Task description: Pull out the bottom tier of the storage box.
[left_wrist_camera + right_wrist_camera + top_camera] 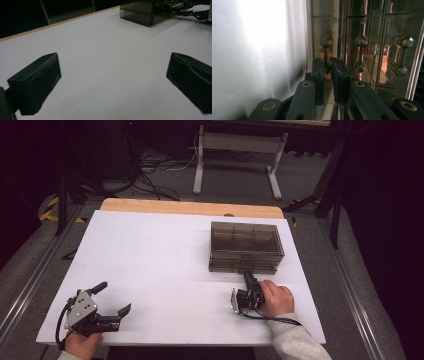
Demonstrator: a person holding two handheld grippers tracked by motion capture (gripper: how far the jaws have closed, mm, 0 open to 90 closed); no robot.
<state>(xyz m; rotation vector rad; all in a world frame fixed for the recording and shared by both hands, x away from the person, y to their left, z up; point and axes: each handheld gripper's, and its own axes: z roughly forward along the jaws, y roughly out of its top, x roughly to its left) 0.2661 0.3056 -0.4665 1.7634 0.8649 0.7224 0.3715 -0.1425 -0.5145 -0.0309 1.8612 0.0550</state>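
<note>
Drawer knob (327, 56) on smoked acrylic drawer box (246, 245), far right of counter (150, 265): small, hard, slick, likely brittle. Right gripper (327, 67) jaws nearly closed, pinching knob; pull straight, gently, light box may slide. Left gripper (112, 297) jaws wide apart, nothing held, near-left counter.

Looking along my left gripper (113, 82), I see its two black jaws standing wide apart over the bare white table (107, 57), nothing between them. Far ahead at the upper right sits the smoky transparent drawer box (143, 12). The other gripper (185, 10) reaches in against the box's front from the right. The table's wooden edge (60, 23) runs behind, with darkness beyond.
</note>
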